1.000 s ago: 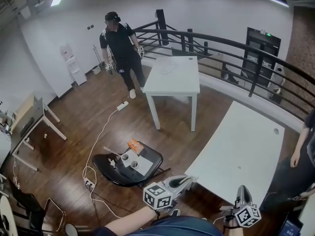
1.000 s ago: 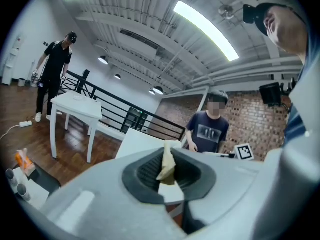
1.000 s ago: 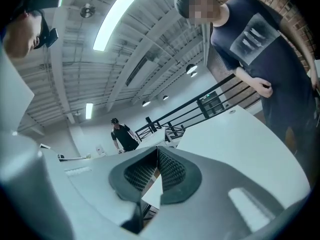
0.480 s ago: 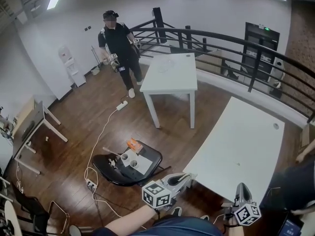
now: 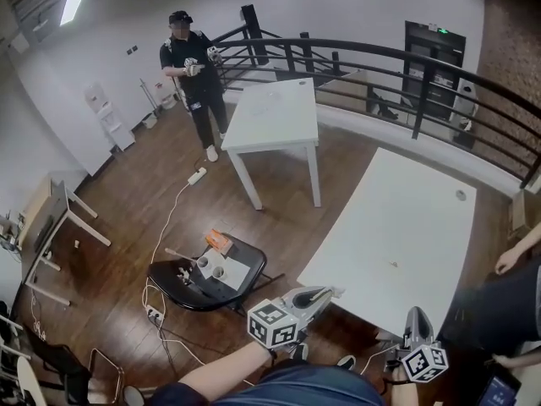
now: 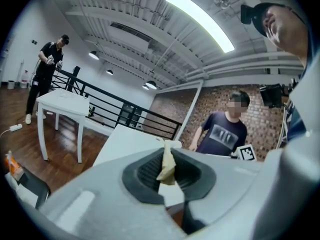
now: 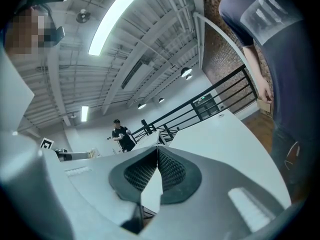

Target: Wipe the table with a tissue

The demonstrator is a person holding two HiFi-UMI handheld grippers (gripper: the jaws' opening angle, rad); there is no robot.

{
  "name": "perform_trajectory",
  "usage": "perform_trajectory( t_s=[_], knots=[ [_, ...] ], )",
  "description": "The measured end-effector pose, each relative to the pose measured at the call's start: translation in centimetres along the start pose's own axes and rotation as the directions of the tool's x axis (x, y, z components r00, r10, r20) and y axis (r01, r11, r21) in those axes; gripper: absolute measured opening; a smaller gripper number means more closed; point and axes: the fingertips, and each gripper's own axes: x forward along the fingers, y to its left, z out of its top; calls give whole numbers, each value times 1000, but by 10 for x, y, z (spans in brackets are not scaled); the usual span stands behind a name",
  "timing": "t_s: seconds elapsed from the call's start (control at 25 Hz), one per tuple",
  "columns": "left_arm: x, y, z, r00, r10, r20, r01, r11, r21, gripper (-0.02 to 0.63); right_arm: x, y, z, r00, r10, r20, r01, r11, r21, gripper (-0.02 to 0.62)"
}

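Observation:
The long white table (image 5: 397, 235) stretches ahead on my right, its near corner just past my left gripper (image 5: 328, 293). That gripper is shut on a small beige tissue (image 6: 166, 165), which pokes up between the dark pads in the left gripper view. The tabletop (image 6: 127, 141) shows beyond the jaws there. My right gripper (image 5: 415, 314) hovers low at the table's near edge. In the right gripper view its jaws (image 7: 158, 150) are pressed together with nothing between them, and the tabletop (image 7: 220, 134) runs off behind them.
A black chair (image 5: 203, 282) at my left carries two cups, papers and an orange pack (image 5: 218, 242). A second white table (image 5: 270, 117) stands further back by the black railing (image 5: 372, 62). One person (image 5: 190, 62) stands beyond it, another (image 5: 503, 307) close on my right. A cable (image 5: 165, 227) crosses the floor.
Both grippers hold almost the same place. The view has shifted a little. The far person has stepped back toward the railing, and the person on my right has moved along the table's edge.

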Motion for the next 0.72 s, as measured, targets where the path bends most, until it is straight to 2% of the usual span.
perform_trajectory(
  t_s=[0.36,0.52,0.6,0.72],
  knots=[
    [31,3,-32,997,55,-59,-56,998,-21,20,-18,-38,8,999,-51,-18,51,998,-20,11],
    [38,21,-21,996,76,-40,-77,997,-23,20,2,-49,10,998,-52,-29,51,998,-21,12],
    [46,31,-14,997,63,-50,-65,997,-31,20,9,-48,20,997,-77,-28,76,997,-24,12],
    [64,46,-26,994,11,-113,-18,998,-60,20,6,-56,18,984,-169,-52,168,986,-21,12]
  ],
)
